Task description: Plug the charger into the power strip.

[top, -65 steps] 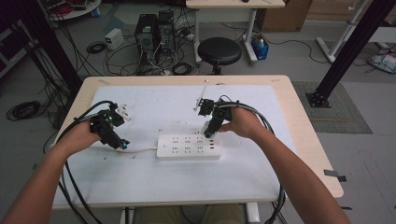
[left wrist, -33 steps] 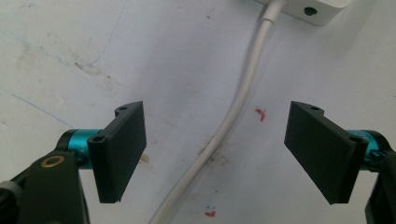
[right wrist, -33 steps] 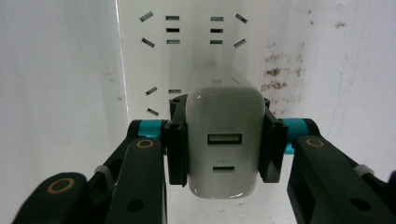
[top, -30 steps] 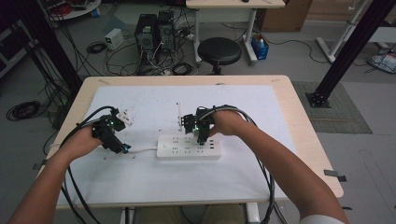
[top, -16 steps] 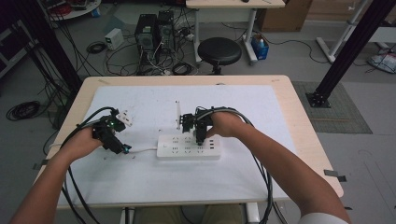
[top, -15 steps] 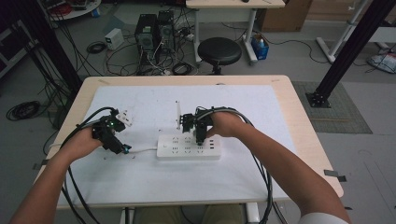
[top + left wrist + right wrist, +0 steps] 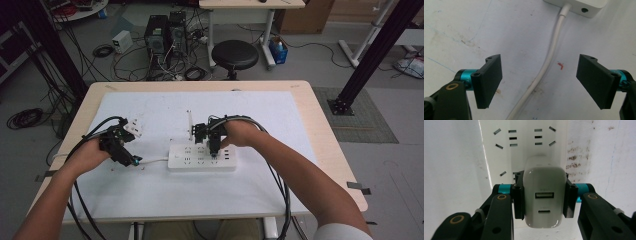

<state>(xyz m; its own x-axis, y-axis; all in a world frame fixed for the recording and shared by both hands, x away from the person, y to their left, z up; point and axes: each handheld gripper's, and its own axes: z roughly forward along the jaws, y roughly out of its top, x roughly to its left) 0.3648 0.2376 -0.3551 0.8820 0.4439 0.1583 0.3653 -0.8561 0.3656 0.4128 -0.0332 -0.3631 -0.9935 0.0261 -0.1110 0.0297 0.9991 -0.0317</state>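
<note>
Right gripper (image 7: 543,202): clamped on white rounded plastic charger block (image 7: 543,195), one pad on each flank, two ports facing the camera; hand (image 7: 240,134) arched over white rectangular power strip (image 7: 200,157), jaws pointing down.

Charger block: against the strip's socket face, slots visible at 12 o'clock of it; whether fully seated cannot be told.

Left gripper (image 7: 541,80): jaws spread wide, gripping nothing, white round cable (image 7: 549,62) running between them untouched; in high view, at 9 o'clock of the strip, forearm entering from 7 o'clock.

Surroundings: white paper-covered tabletop (image 7: 280,115), stained; small white plug (image 7: 133,127) at 12 o'clock of left gripper; thin white upright piece (image 7: 189,122) just beside right gripper.

Gripper views alone: charger ports, strip's end hole (image 7: 584,10).
</note>
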